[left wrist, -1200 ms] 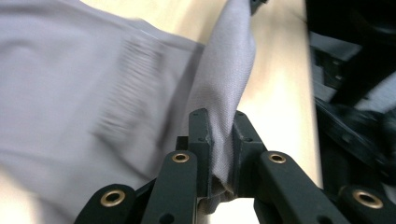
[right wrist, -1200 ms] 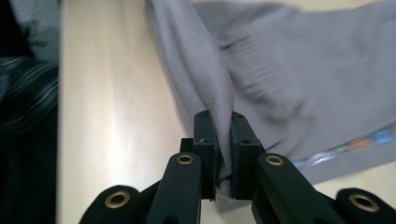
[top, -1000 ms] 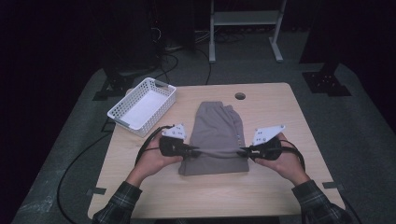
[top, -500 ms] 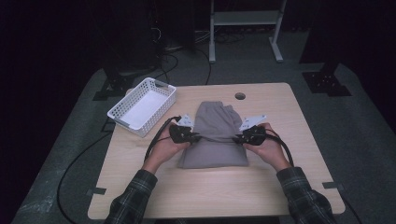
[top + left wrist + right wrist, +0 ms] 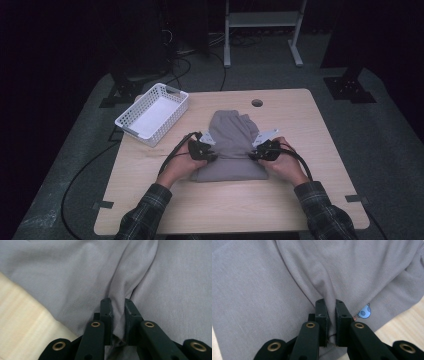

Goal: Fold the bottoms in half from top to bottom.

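- A grey garment [image 5: 232, 145] is lying folded near the middle of the wooden worktop [image 5: 310, 190], its near edge facing the person.
- The left tool [image 5: 206, 151] is sitting at the garment's left edge, held in the person's left hand [image 5: 182, 162].
- In the left gripper view, the left tool [image 5: 117, 312] is pinching a raised fold of the grey garment [image 5: 75, 277] between its two black jaws, which are standing close together with cloth filling the gap.
- A strip of the pale worktop [image 5: 22, 322] is showing beside the cloth in that view.
- The right tool [image 5: 261, 151] is sitting at the garment's right edge, held in the person's right hand [image 5: 285, 162].
- In the right gripper view, the right tool [image 5: 330, 315] is likewise clamping a ridge of the grey garment [image 5: 262, 290], jaws nearly together on the cloth.
- A small blue spotted mark [image 5: 364, 312] is showing on the fabric just beside the right tool's jaw.
- A white slotted basket [image 5: 131, 120] is standing at the worktop's far left corner, well apart from the garment.
- A round hole [image 5: 257, 103] is showing in the worktop just beyond the garment's far end.
- Black cables [image 5: 172, 150] are trailing from both tools.
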